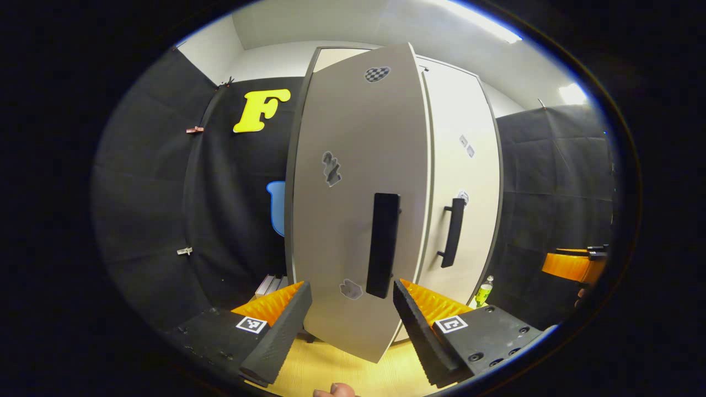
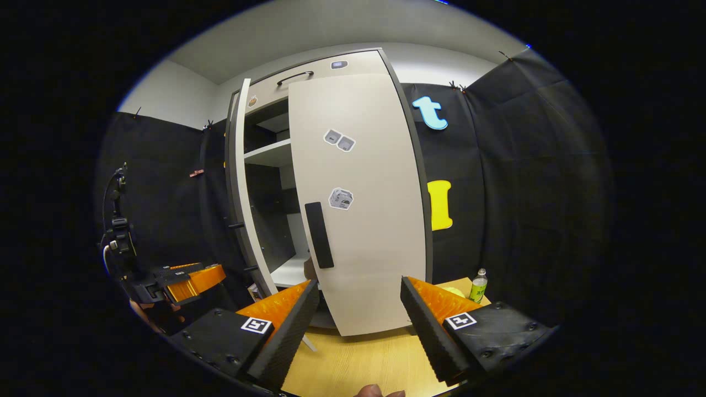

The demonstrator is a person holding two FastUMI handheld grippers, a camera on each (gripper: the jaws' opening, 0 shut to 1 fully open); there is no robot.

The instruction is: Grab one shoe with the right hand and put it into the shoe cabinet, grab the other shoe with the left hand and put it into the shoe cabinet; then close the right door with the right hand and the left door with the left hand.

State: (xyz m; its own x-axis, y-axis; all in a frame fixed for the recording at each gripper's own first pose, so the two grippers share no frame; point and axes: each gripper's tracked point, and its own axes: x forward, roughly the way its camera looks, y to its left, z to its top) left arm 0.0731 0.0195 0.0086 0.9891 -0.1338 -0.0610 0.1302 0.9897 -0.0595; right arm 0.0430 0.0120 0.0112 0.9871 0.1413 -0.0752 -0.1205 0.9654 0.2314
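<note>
Black cloth walls [image 2: 524,182], a pale wood floor [image 2: 353,358], white ceiling [image 1: 342,22] with a bright strip light [image 1: 485,22]

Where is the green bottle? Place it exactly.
In the right gripper view, the green bottle stands on the wooden floor, right of the cabinet's right door, against the black cloth.

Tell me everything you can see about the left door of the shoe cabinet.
The left door is a tall, flat panel, pale grey-beige with a matte laminate look, hanging partly open. A black vertical bar handle sits near its free edge, and three stickers dot its face. The open left tool faces the handle, its fingers not gripping it.
</note>
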